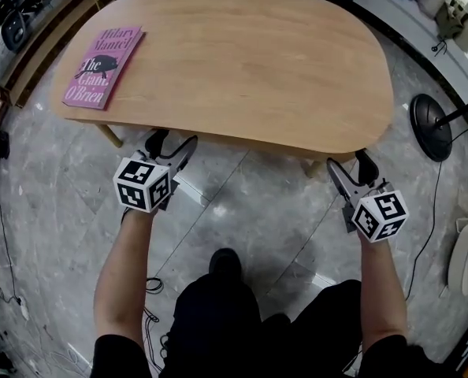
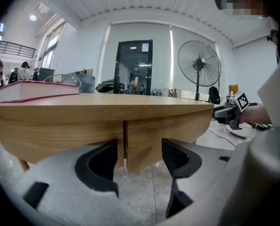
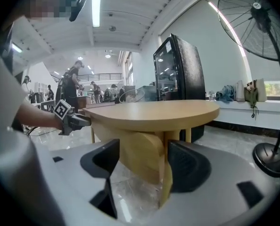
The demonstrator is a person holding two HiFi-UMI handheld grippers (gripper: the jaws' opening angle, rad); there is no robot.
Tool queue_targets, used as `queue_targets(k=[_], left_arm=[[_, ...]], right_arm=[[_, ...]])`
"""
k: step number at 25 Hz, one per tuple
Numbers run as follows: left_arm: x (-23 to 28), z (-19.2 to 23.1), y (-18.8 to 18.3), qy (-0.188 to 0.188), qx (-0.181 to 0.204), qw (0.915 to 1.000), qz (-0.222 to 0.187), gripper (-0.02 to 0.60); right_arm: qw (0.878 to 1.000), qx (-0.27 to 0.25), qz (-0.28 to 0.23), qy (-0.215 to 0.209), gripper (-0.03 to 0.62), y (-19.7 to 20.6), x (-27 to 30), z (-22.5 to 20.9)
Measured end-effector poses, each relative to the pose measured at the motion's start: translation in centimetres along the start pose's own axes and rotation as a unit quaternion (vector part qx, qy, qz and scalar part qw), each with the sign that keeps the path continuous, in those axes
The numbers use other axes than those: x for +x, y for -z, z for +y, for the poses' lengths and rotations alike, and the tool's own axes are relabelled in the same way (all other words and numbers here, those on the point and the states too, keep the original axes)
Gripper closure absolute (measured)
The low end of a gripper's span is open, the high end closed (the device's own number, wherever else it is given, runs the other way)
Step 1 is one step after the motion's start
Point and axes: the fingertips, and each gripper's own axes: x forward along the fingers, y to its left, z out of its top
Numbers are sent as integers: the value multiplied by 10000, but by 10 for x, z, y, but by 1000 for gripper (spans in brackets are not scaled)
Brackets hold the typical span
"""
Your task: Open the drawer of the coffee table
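The oval wooden coffee table fills the upper head view. Below its top, the near front panel shows a vertical seam. My left gripper hovers just before the table's near left edge, open, and its jaws frame that seam without touching the wood. My right gripper is at the near right corner, also open. Between its jaws I see a curved wooden panel and a table leg, both beyond the pads. I cannot make out a handle.
A pink book lies on the table's far left corner. A standing fan's round base sits on the grey tiled floor at right, near a cable. A black cabinet stands behind the table. People stand in the background.
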Motion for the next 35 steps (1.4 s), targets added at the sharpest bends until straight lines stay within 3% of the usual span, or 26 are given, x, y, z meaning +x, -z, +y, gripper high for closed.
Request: queue_targets(k=[6, 12, 18, 29, 35], left_arm=[[3, 0, 0, -107, 35, 9999, 113, 284], [4, -4, 2, -26, -103, 9999, 44, 351], [4, -8, 0, -144, -182, 9996, -175, 334], [-26, -23, 14, 11, 23, 10000, 19, 360], [-22, -22, 17, 99, 1069, 9918, 697, 324]], right_arm=[[9998, -125, 173, 54, 298, 7, 9, -3], [9998, -85, 176, 101, 335, 9, 9, -4], [9999, -84, 96, 113, 344, 8, 9, -4], [9998, -106, 177, -49, 350, 17, -16, 15], [9953, -567, 513, -596, 359, 18, -15, 20]])
